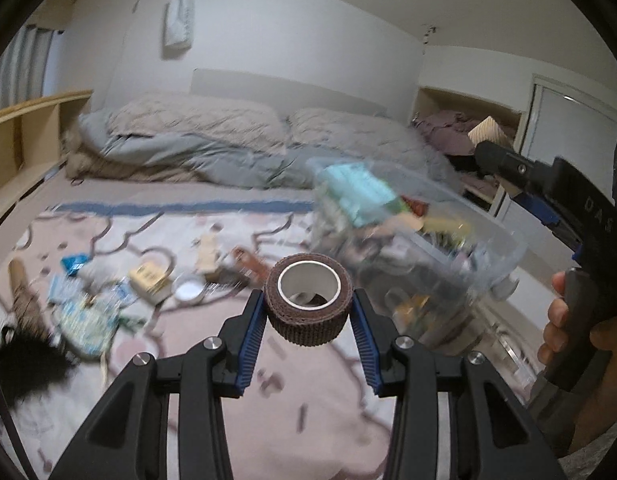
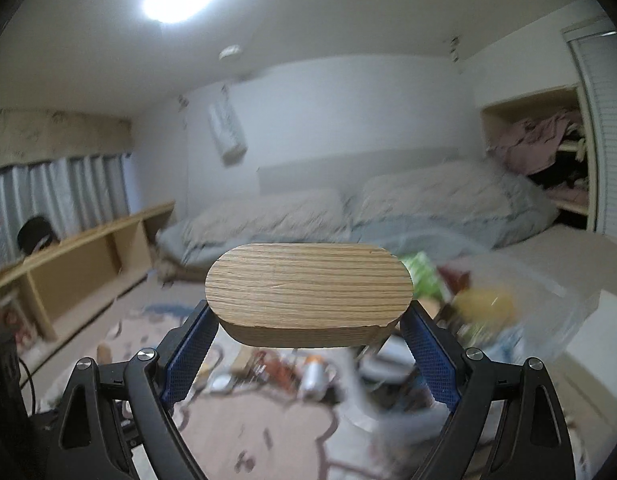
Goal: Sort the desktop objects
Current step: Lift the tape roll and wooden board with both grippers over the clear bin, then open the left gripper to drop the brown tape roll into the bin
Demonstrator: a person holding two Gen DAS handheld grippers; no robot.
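Left tongs (image 1: 308, 312) clamp a brown tape roll (image 1: 308, 304) above the cluttered bed (image 1: 268, 360).

Brown tape roll (image 1: 308, 304) (hollow core upward); oval wooden block (image 2: 308, 292) level.

Left claw (image 1: 308, 312) narrowly clamped, right claw (image 2: 308, 320) widely clamped, both raised.

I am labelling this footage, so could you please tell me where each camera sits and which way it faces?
Left wrist: on the left gripper, facing the bed; holds a brown tape roll; a hand shows.
Right wrist: on the right gripper, facing the bed; holds a rounded wooden block.
Shared: grey pillows, clear plastic bin.
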